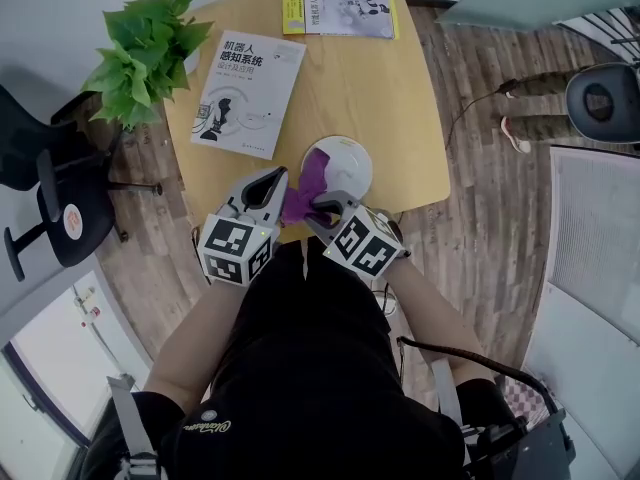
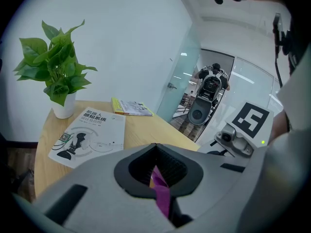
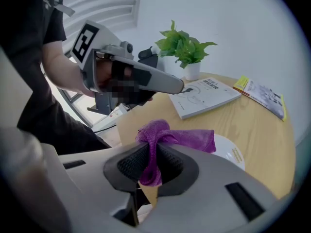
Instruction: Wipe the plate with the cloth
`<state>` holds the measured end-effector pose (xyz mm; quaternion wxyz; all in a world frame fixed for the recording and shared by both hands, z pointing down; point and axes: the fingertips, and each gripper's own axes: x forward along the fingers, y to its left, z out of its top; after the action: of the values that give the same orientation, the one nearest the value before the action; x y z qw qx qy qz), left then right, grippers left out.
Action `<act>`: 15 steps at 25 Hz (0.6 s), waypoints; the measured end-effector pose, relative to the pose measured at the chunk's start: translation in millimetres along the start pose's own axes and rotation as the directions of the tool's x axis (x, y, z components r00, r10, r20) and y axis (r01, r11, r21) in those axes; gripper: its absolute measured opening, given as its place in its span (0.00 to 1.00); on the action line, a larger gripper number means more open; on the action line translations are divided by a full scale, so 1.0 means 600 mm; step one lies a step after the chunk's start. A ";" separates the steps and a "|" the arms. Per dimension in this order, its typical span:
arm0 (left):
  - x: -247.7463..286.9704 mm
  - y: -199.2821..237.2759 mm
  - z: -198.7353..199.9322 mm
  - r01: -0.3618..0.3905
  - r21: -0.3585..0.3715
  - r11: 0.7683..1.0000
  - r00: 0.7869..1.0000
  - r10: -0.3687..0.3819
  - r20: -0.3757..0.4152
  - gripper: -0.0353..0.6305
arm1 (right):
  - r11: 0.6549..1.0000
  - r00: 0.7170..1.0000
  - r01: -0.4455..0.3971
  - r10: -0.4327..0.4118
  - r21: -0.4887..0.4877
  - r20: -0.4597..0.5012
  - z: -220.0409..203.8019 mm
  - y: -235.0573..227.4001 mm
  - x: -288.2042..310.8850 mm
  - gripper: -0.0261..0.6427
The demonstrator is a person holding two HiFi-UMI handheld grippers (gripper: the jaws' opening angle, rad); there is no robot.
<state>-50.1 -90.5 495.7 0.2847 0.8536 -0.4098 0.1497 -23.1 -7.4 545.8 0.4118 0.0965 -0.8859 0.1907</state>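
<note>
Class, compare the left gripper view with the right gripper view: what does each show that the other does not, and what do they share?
Only the left gripper view shows the glass door. Only the right gripper view shows the white plate. Both show the potted plant, the white book and the purple cloth, gripped by the left hand-held gripper in one view and the right hand-held gripper in the other.

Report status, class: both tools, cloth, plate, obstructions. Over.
Shut on purple cloth: left tool, right tool. Cloth bunched over plate, near side. Nearby book lies apart from plate.
</note>
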 end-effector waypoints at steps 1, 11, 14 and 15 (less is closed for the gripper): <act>0.001 -0.001 0.001 0.003 0.002 1.000 1.000 -0.003 0.000 0.06 | 1.000 1.000 -0.023 0.023 -0.007 0.007 0.000 0.010 -0.001 0.10; 0.002 -0.005 0.011 0.010 0.012 1.000 1.000 -0.010 0.012 0.06 | 0.977 0.981 -0.016 -0.025 0.214 0.191 -0.011 -0.009 -0.104 0.10; 0.004 -0.011 0.021 0.016 0.022 1.000 1.000 -0.017 0.018 0.06 | 0.935 0.933 0.084 -0.196 0.344 0.304 -0.001 -0.067 -0.163 0.10; 0.005 -0.014 0.025 0.018 0.024 1.000 1.000 -0.018 0.021 0.06 | 0.917 0.903 0.125 -0.263 0.378 0.340 0.005 -0.086 -0.183 0.10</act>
<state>-41.2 -97.4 482.4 0.2713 0.8621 -0.4034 0.1429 61.9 -54.0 473.1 0.2238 0.2919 -0.8871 0.2787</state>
